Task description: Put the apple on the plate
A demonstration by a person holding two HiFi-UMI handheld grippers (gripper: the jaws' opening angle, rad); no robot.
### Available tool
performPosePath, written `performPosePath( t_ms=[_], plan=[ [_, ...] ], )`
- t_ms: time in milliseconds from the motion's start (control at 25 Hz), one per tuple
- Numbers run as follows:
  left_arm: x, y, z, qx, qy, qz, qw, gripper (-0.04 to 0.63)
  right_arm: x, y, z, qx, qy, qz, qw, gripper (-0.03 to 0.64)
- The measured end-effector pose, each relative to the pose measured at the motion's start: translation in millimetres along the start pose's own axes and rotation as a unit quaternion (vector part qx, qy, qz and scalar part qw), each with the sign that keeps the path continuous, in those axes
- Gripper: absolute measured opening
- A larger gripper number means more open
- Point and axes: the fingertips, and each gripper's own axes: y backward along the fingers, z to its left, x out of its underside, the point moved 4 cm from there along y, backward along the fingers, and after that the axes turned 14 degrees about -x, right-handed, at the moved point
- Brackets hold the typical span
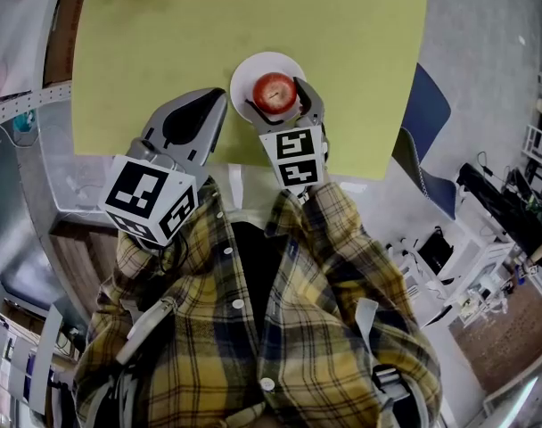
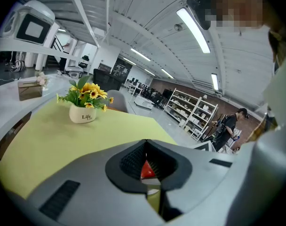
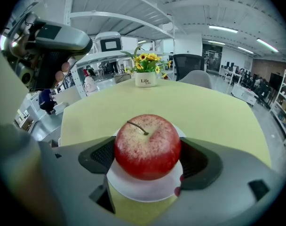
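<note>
Apple (image 3: 147,145) clamped in the right gripper (image 3: 147,159) above the plate (image 3: 143,188); left gripper (image 1: 216,98) closed.

I'm looking at a yellow-green flat-topped table (image 1: 155,52). A round white plate (image 1: 245,76) sits on it at my near edge, and a white ceramic pot of yellow flowers (image 2: 82,114) stands well apart, far across.
</note>
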Motion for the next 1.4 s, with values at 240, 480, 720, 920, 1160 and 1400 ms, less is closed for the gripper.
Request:
performPosePath(
  t_ms=[240,480,720,920,1160,1400],
  plan=[
    [0,-1,-2,0.004,0.001,0.001,1.0,0.008,-3,4,-1,0.005,0.007,-0.01,1.0,0.39],
    [1,-4,-1,0.009,0.001,0.005,0.9999,0.008,-4,7,-2,0.011,0.006,-0.016,1.0,0.393],
    [-1,-4,1,0.014,0.0,0.004,0.9999,0.008,-8,11,-1,0.017,0.01,-0.02,1.0,0.393],
    [-9,-2,-3,0.021,-0.006,-0.002,0.9998,0.008,-14,17,3,0.015,0.006,-0.024,1.0,0.391],
    [-18,0,-8,0.025,-0.011,-0.016,0.9995,0.008,-18,29,3,0.026,0.0,-0.033,0.999,0.391],
    [-31,1,-10,0.027,-0.017,-0.034,0.9989,0.008,-30,41,5,0.022,-0.007,-0.053,0.998,0.391]
  ],
)
